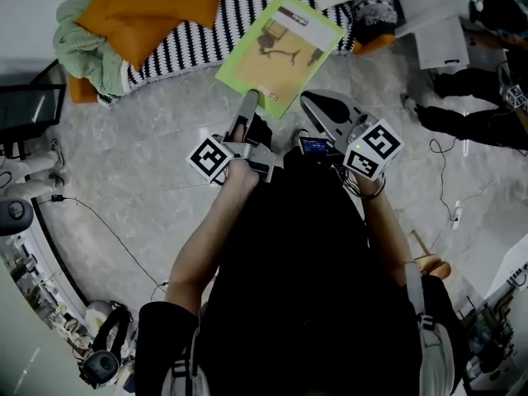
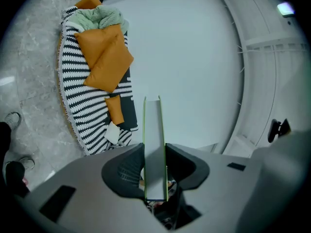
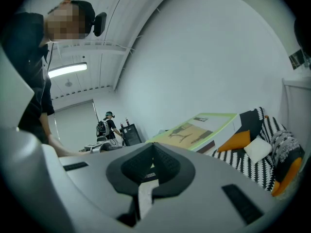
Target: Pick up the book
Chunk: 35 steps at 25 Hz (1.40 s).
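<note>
**A:** Where was the book (image 1: 279, 52) at that point?

**B:** Off the floor (image 1: 124, 163), held out level in front of the person. It was over the near edge of the striped mattress (image 1: 190, 40) with the orange pillow (image 1: 157, 7) on it. The left tool (image 1: 249, 97) was clamped on the book's near edge, its pads pressing on both covers. The right tool (image 1: 309, 99) sat just beside it, jaws together with nothing in them.

**A:** How did you judge it would handle?

**B:** Thin and wide, so probably light. Edge-on from the left tool it ran out dead straight with no droop, so I took it for stiff boards rather than a floppy paperback. The cover looked smooth and maybe a bit slick. With only one edge pinched, the far end would lever against the pads, so it could twist or slide.

**A:** Where would you take hold?

**B:** Deep over an edge near its middle, or by the spine. The free tool could support the opposite side.

**A:** Any writing?

**B:** The cover had a green border, a yellowish picture with a dark figure, and a white strip with small dark print. It was too small to read, and no brand could be made out.
</note>
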Each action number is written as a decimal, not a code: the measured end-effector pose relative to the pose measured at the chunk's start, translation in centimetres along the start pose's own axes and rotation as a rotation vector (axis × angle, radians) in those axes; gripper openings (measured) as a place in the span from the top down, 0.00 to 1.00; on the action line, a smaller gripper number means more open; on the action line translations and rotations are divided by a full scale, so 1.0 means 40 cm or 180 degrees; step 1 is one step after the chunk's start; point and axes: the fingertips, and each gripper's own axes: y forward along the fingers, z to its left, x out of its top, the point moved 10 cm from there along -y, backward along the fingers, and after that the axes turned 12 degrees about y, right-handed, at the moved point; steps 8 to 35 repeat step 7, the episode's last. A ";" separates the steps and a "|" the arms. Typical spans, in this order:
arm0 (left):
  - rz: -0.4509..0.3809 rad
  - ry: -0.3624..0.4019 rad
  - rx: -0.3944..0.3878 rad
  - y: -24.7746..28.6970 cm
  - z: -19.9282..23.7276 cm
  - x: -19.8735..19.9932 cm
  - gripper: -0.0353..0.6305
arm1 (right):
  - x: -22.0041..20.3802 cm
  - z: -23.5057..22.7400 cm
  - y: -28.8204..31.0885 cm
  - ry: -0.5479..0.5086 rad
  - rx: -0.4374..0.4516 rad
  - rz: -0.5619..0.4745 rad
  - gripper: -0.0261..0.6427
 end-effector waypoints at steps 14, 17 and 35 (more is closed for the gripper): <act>0.0028 -0.0058 -0.0016 0.029 0.027 0.066 0.73 | 0.023 -0.022 0.078 0.0008 -0.0017 0.0017 0.94; 0.0028 -0.0058 -0.0016 0.029 0.027 0.066 0.73 | 0.023 -0.022 0.078 0.0008 -0.0017 0.0017 0.94; 0.0028 -0.0058 -0.0016 0.029 0.027 0.066 0.73 | 0.023 -0.022 0.078 0.0008 -0.0017 0.0017 0.94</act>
